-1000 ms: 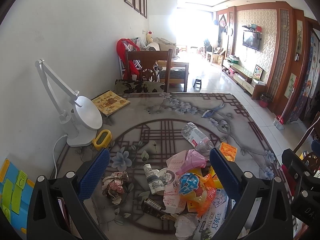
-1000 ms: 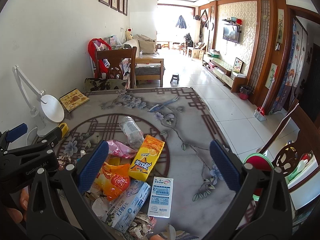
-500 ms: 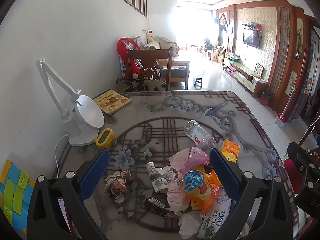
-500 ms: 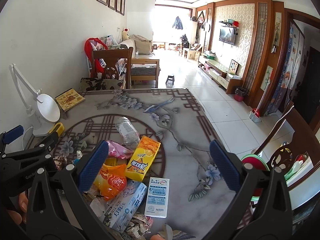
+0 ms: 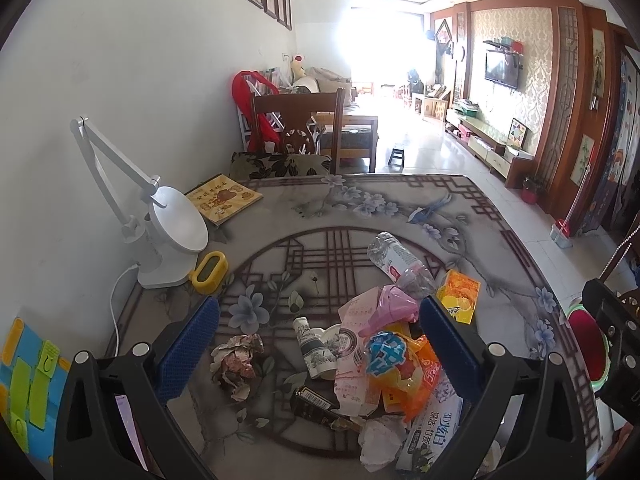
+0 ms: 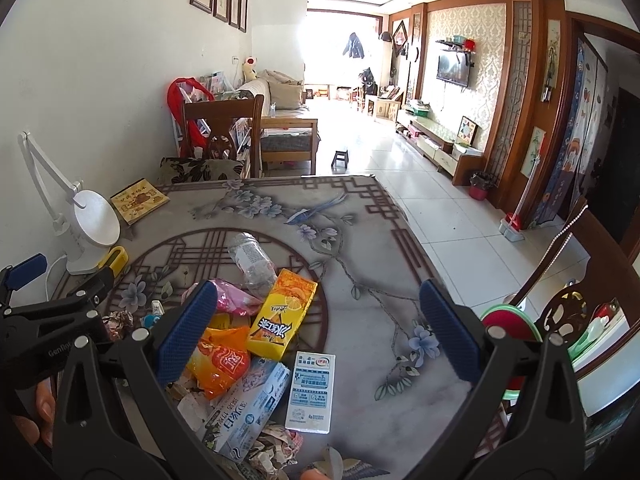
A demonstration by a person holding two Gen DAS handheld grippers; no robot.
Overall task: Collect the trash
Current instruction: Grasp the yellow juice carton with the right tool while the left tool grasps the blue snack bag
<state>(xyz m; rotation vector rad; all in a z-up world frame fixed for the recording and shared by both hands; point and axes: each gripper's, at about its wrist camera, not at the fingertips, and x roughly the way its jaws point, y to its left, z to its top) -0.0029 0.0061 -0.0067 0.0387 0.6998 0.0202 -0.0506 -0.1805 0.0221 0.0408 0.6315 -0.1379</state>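
Grey floral-patterned table (image 6: 360, 248), yellow juice carton (image 6: 282, 314), orange wrapper (image 6: 222, 360), white lamp (image 5: 176, 232).

Orange snack bag (image 5: 404, 376) partly covered by pile & left gripper's blue pad (image 5: 444, 344); tissue pack (image 6: 244, 408) cut by right gripper frame; crumpled wrapper (image 6: 276, 446) runs off btm edge; hand (image 6: 34, 412) mostly hidden behind black frame; small print on white carton (image 6: 311, 386) illegible.
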